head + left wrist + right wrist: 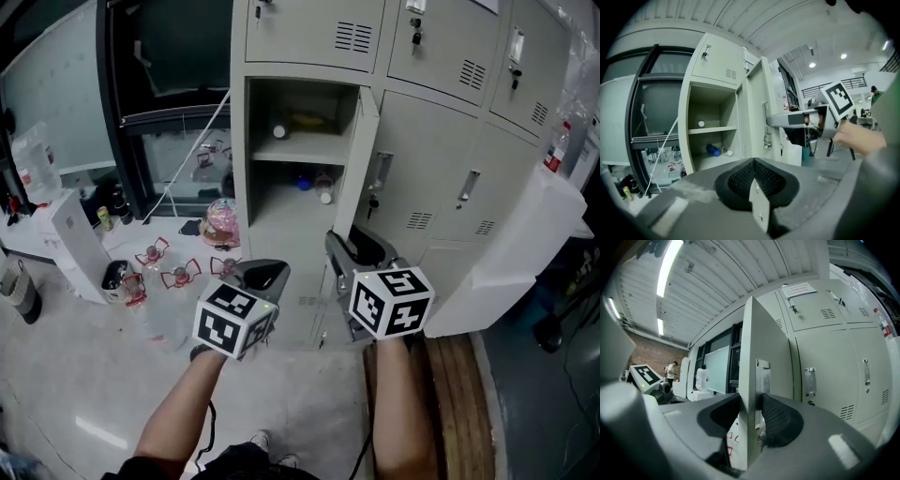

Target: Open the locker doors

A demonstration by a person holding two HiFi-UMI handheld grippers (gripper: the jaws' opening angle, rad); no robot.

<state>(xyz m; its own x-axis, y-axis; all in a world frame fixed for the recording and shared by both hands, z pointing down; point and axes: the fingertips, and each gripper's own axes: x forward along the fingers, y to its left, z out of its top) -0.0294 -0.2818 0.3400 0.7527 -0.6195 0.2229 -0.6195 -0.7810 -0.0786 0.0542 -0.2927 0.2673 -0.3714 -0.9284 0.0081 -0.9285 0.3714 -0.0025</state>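
Firmly shut on the task's thing: right claw (750, 405) with its pads pressed on either side of the free edge of the open locker door (761, 343), one on the inner face, the other against the metal handle plate (764, 376). Door held edge-on, dead ahead of that claw, long axis upright, running from below the pads to well above them. Hinged at the end away from the claw, back at the locker front. To swing it wider, then, probably a sweep towards the claw's right rather than a straight pull, in the direction of the closed doors (829, 362) just beyond. Judged near enough done for this door: standing roughly square to the locker front.

Left claw (754, 180) pinched together on nothing, off to the left of the right claw and well apart from the door edge. Pointed at the bared shelf (712, 130) and the blue bottle (711, 150) under it. Clearly the farther of the two; no part in the swing as things stand.

Further out, to the right of the gripped door, more doors shut, nearer the right claw than the left.
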